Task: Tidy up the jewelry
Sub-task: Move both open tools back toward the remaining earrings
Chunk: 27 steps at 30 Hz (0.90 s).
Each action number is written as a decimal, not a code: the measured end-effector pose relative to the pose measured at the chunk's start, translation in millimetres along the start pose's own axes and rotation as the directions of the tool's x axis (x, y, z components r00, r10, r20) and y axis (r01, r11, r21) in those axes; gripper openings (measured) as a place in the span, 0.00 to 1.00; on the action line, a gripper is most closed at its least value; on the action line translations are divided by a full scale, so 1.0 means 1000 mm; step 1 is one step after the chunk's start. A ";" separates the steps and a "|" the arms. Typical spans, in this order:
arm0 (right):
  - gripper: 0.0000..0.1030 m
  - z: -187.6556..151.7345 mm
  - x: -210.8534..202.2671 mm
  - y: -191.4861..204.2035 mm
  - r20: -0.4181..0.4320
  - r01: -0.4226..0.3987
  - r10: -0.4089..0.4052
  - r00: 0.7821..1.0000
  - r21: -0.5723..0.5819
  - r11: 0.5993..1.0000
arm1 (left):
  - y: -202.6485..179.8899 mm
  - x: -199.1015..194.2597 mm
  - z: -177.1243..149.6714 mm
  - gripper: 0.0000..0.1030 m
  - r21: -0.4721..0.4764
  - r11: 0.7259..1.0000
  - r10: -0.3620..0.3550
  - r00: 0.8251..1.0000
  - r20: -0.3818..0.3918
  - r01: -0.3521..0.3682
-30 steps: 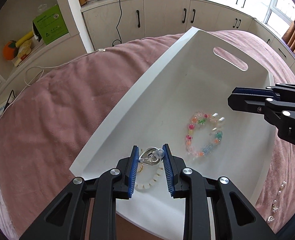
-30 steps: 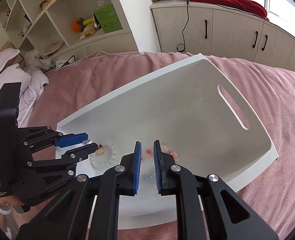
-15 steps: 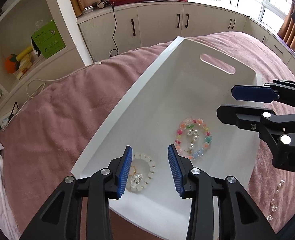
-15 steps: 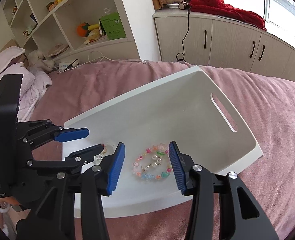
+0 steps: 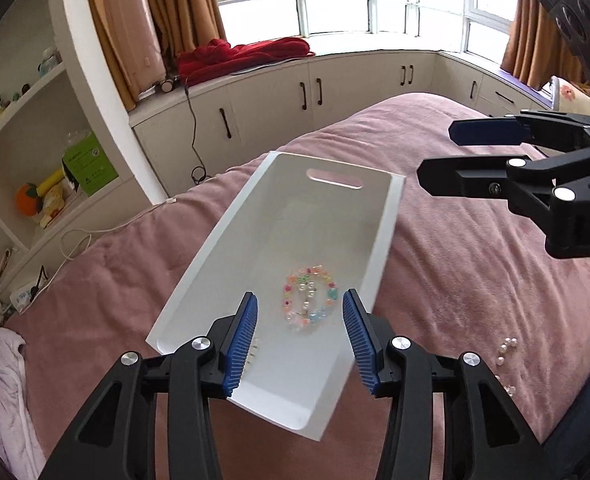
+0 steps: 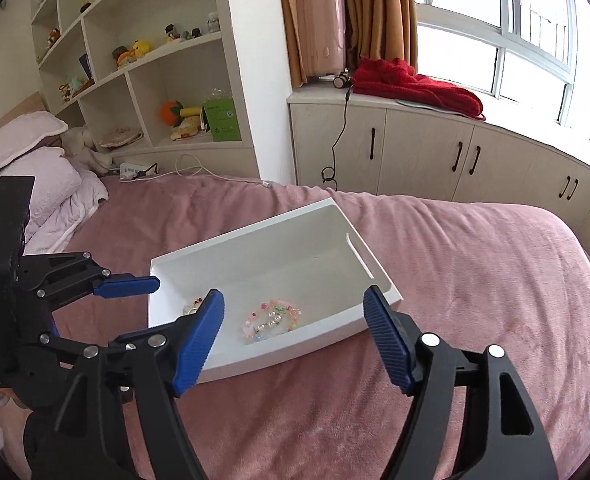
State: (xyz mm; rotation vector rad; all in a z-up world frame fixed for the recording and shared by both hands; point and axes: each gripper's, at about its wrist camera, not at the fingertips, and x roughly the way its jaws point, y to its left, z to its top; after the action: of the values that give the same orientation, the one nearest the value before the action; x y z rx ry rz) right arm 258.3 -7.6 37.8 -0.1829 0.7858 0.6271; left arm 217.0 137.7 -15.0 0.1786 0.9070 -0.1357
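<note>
A white tray [image 5: 215,240] lies on the pink bed; it also shows in the right wrist view [image 6: 379,280]. Inside it lies a colourful bead bracelet [image 5: 310,304], seen in the right wrist view too [image 6: 273,319], with small pearl pieces in its middle. A second white bracelet [image 6: 193,306] lies in the tray's near left corner, mostly hidden behind my fingers. My left gripper [image 5: 300,338] is open and empty, raised above the tray's near end. My right gripper [image 6: 293,330] is open wide and empty, raised in front of the tray.
A pearl piece [image 5: 506,347] lies on the pink blanket [image 6: 455,280] right of the tray. Shelves with toys [image 6: 175,114] and white cabinets [image 6: 435,156] stand behind the bed. Pillows [image 6: 35,184] lie at the left.
Both grippers have opened and pulled up and back from the tray. The left let go of the white bracelet with its charm; the right opened over the colourful bracelet.
</note>
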 end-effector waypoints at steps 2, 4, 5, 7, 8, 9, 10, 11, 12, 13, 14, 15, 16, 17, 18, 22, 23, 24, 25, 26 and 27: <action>0.81 -0.007 -0.020 -0.004 0.021 0.025 -0.025 0.999 -0.010 1.000 | -0.015 -0.013 0.000 0.56 0.022 1.000 -0.023 0.999 0.028 0.022; 0.90 -0.015 -0.036 -0.008 0.038 0.047 -0.047 0.998 -0.012 0.999 | -0.031 -0.026 -0.001 0.61 0.048 0.998 -0.054 0.997 0.049 0.052; 0.91 -0.018 -0.043 -0.011 0.045 0.056 -0.056 0.997 -0.011 0.998 | -0.038 -0.030 -0.002 0.64 0.060 0.996 -0.062 0.997 0.055 0.059; 0.93 -0.026 -0.055 -0.017 0.044 0.068 -0.068 0.997 -0.006 0.998 | -0.052 -0.040 -0.002 0.68 0.088 0.994 -0.076 0.995 0.066 0.070; 0.95 -0.031 -0.060 -0.019 0.045 0.078 -0.077 0.996 -0.004 0.997 | -0.058 -0.043 -0.003 0.71 0.100 0.992 -0.083 0.994 0.070 0.076; 0.95 -0.035 -0.064 -0.022 0.046 0.084 -0.084 0.995 -0.002 0.996 | -0.065 -0.048 -0.005 0.74 0.109 0.991 -0.088 0.993 0.073 0.080; 0.95 -0.040 -0.068 -0.023 0.043 0.089 -0.088 0.995 -0.002 0.996 | -0.071 -0.052 -0.007 0.75 0.118 0.989 -0.096 0.992 0.076 0.087; 0.95 -0.045 -0.070 -0.026 0.035 0.094 -0.094 0.995 0.001 0.996 | -0.076 -0.055 -0.009 0.78 0.123 0.988 -0.106 0.991 0.076 0.097; 0.95 -0.051 -0.072 -0.030 0.028 0.094 -0.095 0.995 0.004 0.996 | -0.081 -0.057 -0.012 0.79 0.129 0.986 -0.115 0.991 0.073 0.105; 0.95 -0.057 -0.074 -0.033 0.022 0.093 -0.093 0.995 0.005 0.996 | -0.088 -0.057 -0.015 0.80 0.139 0.984 -0.124 0.990 0.066 0.114; 0.95 -0.064 -0.075 -0.037 0.011 0.096 -0.096 0.995 0.005 0.995 | -0.094 -0.057 -0.019 0.82 0.151 0.981 -0.133 0.990 0.057 0.123; 0.95 -0.070 -0.074 -0.040 -0.003 0.103 -0.103 0.995 0.003 0.995 | -0.101 -0.055 -0.024 0.82 0.165 0.977 -0.145 0.988 0.047 0.135; 0.95 -0.077 -0.074 -0.043 -0.016 0.107 -0.107 0.994 -0.003 0.994 | -0.107 -0.052 -0.029 0.82 0.172 0.972 -0.168 0.985 0.035 0.159; 0.95 -0.085 -0.074 -0.046 -0.026 0.113 -0.113 0.993 -0.011 0.994 | -0.112 -0.048 -0.035 0.82 0.174 0.966 -0.196 0.980 0.018 0.190; 0.95 -0.092 -0.073 -0.049 -0.037 0.120 -0.121 0.992 -0.017 0.993 | -0.117 -0.043 -0.041 0.82 0.178 0.959 -0.224 0.974 -0.007 0.222; 0.95 -0.119 -0.065 -0.061 -0.081 0.108 -0.110 0.991 -0.035 0.994 | -0.138 -0.022 -0.064 0.82 0.219 0.934 -0.269 0.959 -0.087 0.282; 0.95 -0.126 -0.063 -0.063 -0.096 0.107 -0.111 0.989 -0.048 0.993 | -0.143 -0.020 -0.068 0.82 0.227 0.927 -0.282 0.954 -0.100 0.297; 0.95 -0.132 -0.060 -0.063 -0.108 0.105 -0.111 0.988 -0.064 0.992 | -0.147 -0.018 -0.071 0.82 0.232 0.922 -0.292 0.950 -0.112 0.311; 0.95 -0.139 -0.057 -0.063 -0.124 0.101 -0.110 0.986 -0.077 0.992 | -0.149 -0.017 -0.073 0.82 0.237 0.916 -0.303 0.945 -0.120 0.324; 0.95 -0.145 -0.055 -0.062 -0.137 0.088 -0.100 0.985 -0.089 0.992 | -0.152 -0.016 -0.076 0.82 0.246 0.909 -0.313 0.941 -0.129 0.336; 0.95 -0.152 -0.053 -0.061 -0.144 0.079 -0.093 0.985 -0.103 0.992 | -0.155 -0.015 -0.079 0.82 0.258 0.903 -0.318 0.938 -0.136 0.344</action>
State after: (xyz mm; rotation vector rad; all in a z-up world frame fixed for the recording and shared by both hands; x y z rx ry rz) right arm 174.8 -138.5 -35.7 -0.3538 0.8871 0.5746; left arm 117.2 3.8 -65.7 0.2923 1.0021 -0.5793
